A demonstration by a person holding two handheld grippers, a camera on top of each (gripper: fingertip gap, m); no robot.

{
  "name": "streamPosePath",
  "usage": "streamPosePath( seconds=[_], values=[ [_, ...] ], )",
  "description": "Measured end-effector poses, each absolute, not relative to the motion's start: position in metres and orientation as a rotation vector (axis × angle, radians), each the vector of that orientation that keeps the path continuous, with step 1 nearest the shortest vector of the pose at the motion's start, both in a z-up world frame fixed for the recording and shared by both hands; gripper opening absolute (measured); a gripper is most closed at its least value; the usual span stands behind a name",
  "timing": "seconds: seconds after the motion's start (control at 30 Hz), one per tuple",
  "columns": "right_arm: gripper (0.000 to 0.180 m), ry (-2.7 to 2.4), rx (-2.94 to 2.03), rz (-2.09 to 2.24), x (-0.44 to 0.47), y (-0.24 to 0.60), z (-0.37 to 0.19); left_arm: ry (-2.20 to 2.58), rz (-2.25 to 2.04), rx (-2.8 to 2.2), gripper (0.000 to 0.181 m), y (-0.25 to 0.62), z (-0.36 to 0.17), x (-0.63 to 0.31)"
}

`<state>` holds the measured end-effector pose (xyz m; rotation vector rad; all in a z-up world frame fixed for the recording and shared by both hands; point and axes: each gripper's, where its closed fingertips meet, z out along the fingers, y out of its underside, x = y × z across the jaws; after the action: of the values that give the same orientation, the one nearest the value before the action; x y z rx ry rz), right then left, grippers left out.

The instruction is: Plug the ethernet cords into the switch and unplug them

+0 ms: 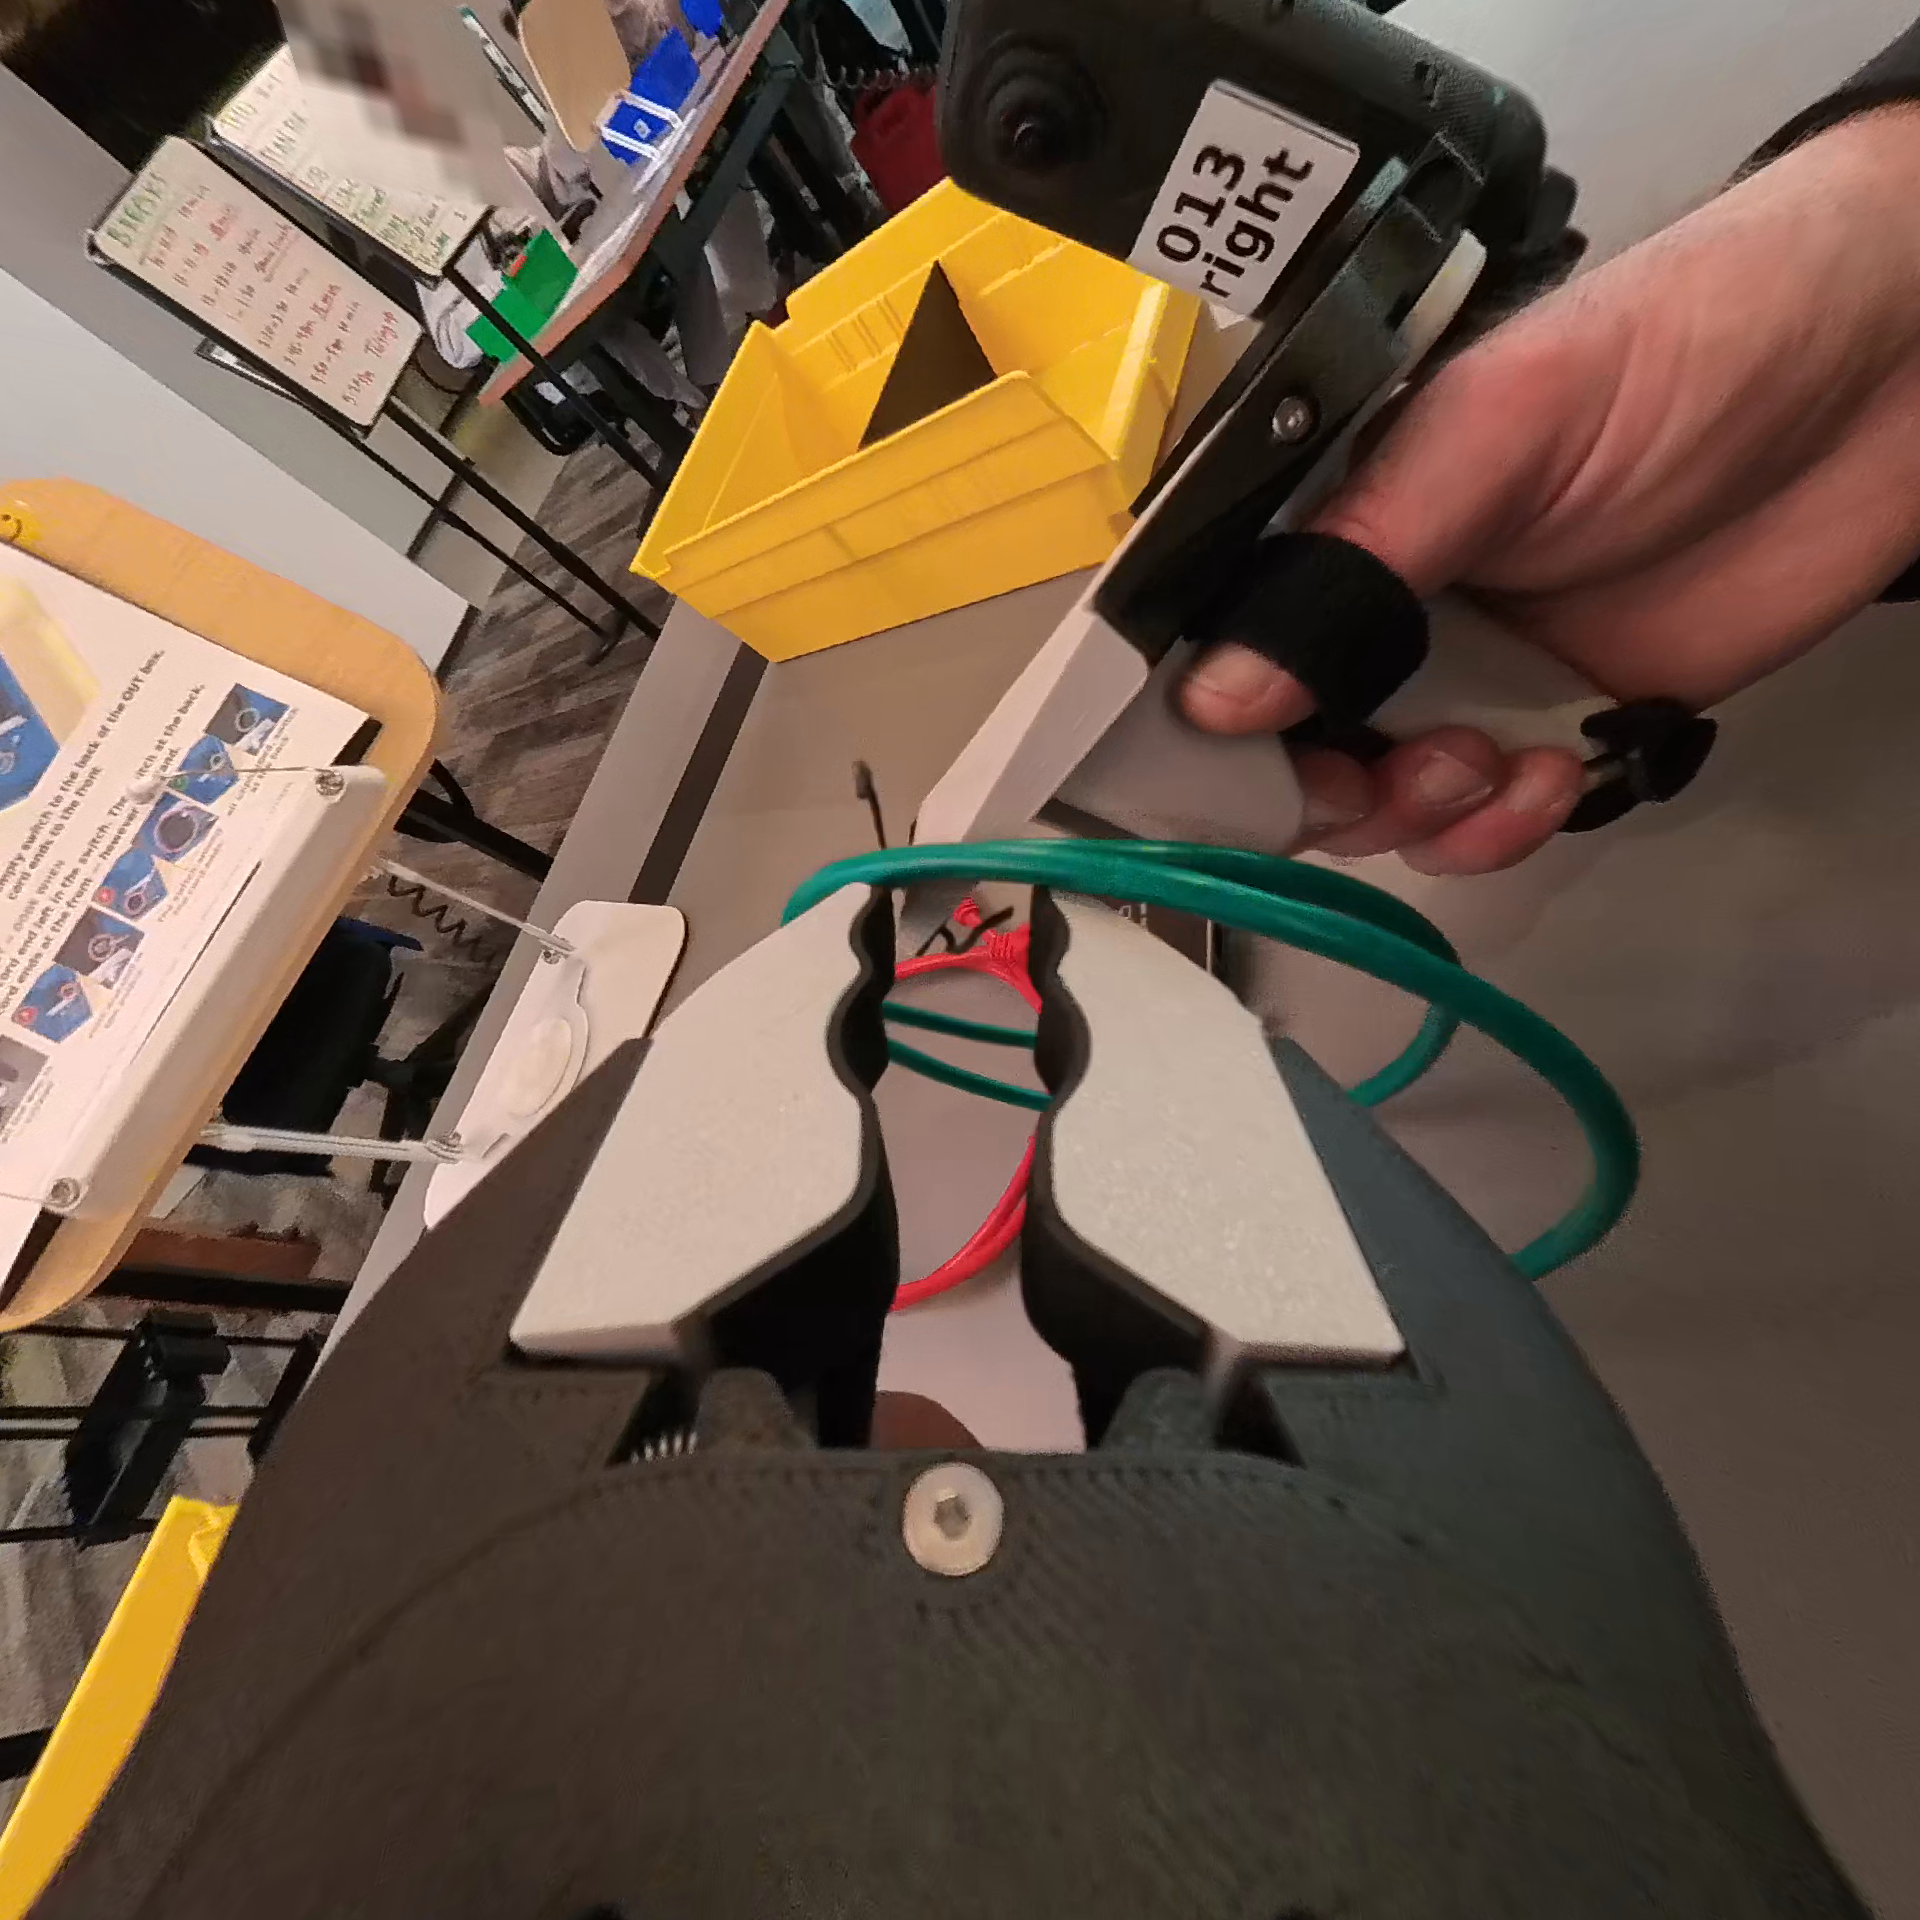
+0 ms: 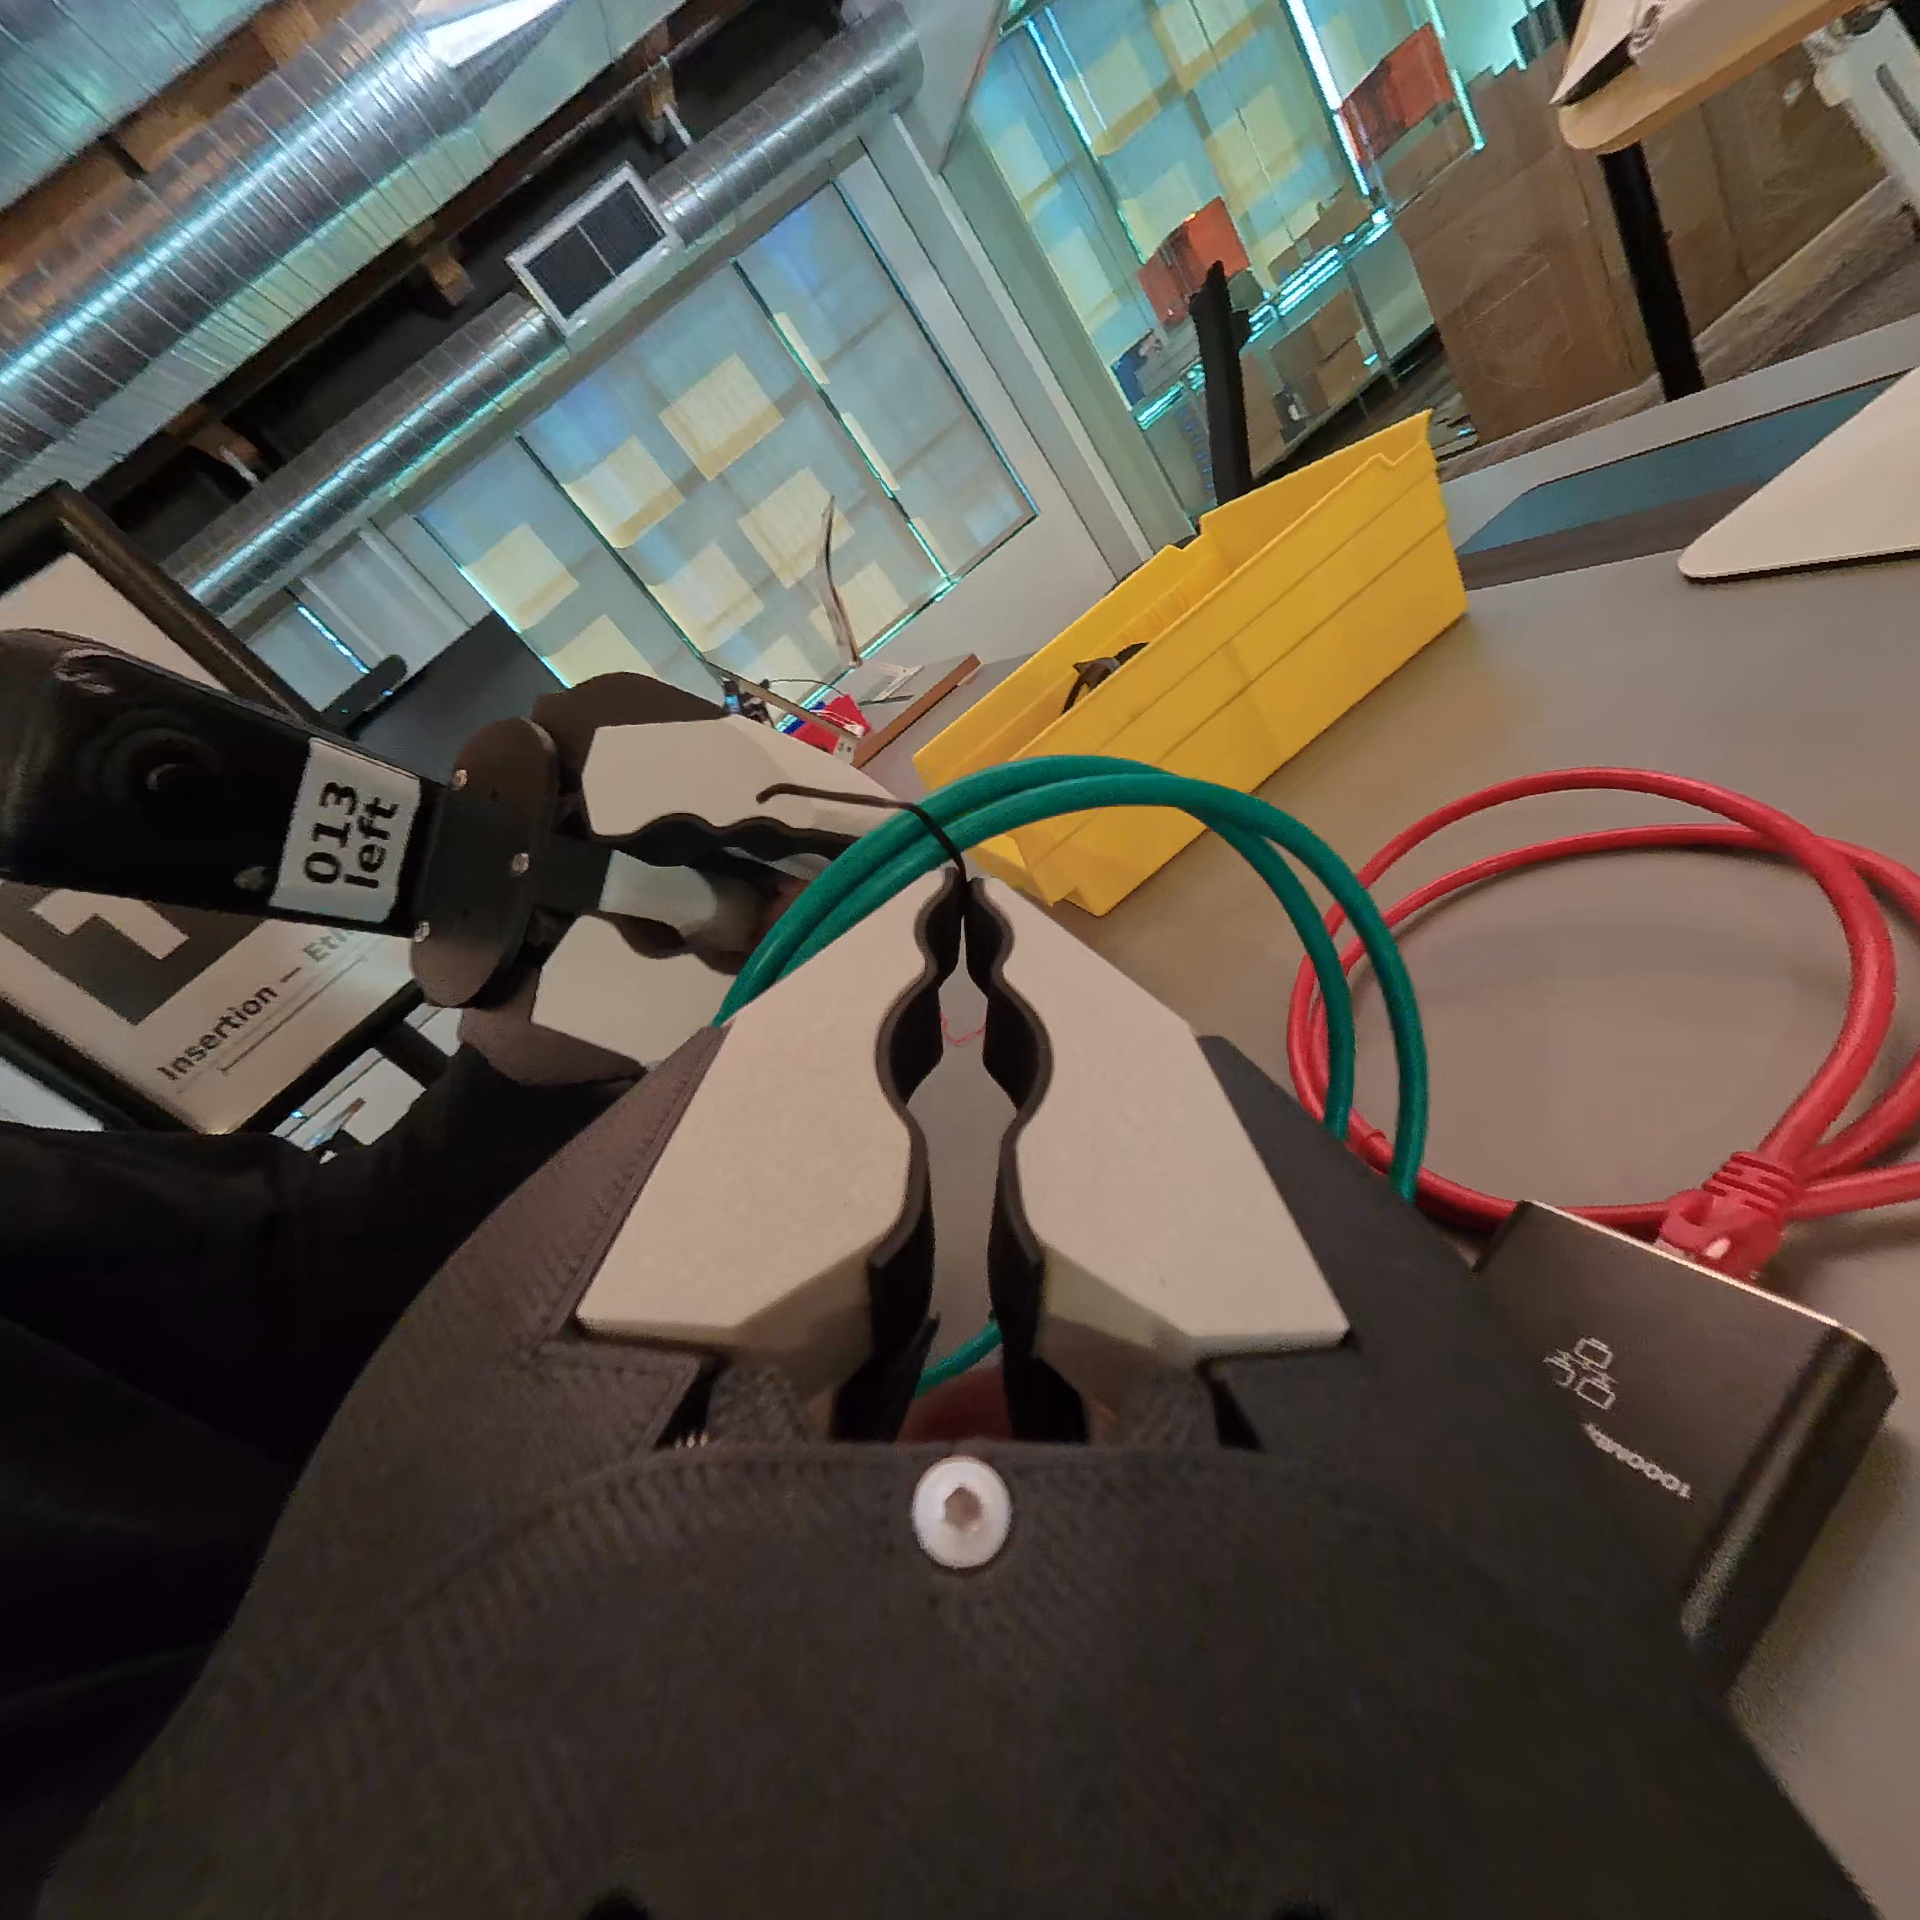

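Note:
A green ethernet cord (image 2: 1382,966), coiled and bound by a thin black tie (image 2: 920,826), is held up above the grey table. My right gripper (image 2: 961,883) is shut on the tie at the top of the coil. My left gripper (image 1: 966,904) has its jaws partly apart, and the green cord (image 1: 1351,935) crosses just past its tips. It also shows in the right wrist view (image 2: 821,857), beside the coil. A red cord (image 2: 1860,935) lies coiled on the table, with one plug in the black switch (image 2: 1662,1403). The right gripper (image 1: 930,836) comes in from the upper right.
A yellow bin (image 1: 883,520) stands at the table's far end; it also shows in the right wrist view (image 2: 1247,707). A white stand with an instruction sheet (image 1: 156,883) is off the table's left edge. A white pad (image 2: 1818,499) lies at the far right.

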<state>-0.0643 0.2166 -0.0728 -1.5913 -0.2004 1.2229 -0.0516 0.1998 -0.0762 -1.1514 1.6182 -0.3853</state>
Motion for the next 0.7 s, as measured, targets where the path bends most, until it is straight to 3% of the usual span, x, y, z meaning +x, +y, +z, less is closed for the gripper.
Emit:
streamPosePath(
  seconds=[0.2, 0.57, 0.7],
  values=[
    [0.0, -0.179, -1.639, 1.17, -0.0625, 0.2203, -0.081, 1.612, -0.365, -1.159, 0.035, 0.1995, -0.0801, -0.047],
    [0.0, -0.163, -1.604, 1.263, -0.0626, 0.2175, -0.0749, 1.598, -0.316, -1.121, 0.01, 0.2026, -0.074, -0.0504],
    [0.0, -0.173, -1.6, 1.258, -0.0626, 0.2172, -0.074, 1.599, -0.302, -1.109, 0.01, 0.2027, -0.0739, -0.0505]
  ],
)
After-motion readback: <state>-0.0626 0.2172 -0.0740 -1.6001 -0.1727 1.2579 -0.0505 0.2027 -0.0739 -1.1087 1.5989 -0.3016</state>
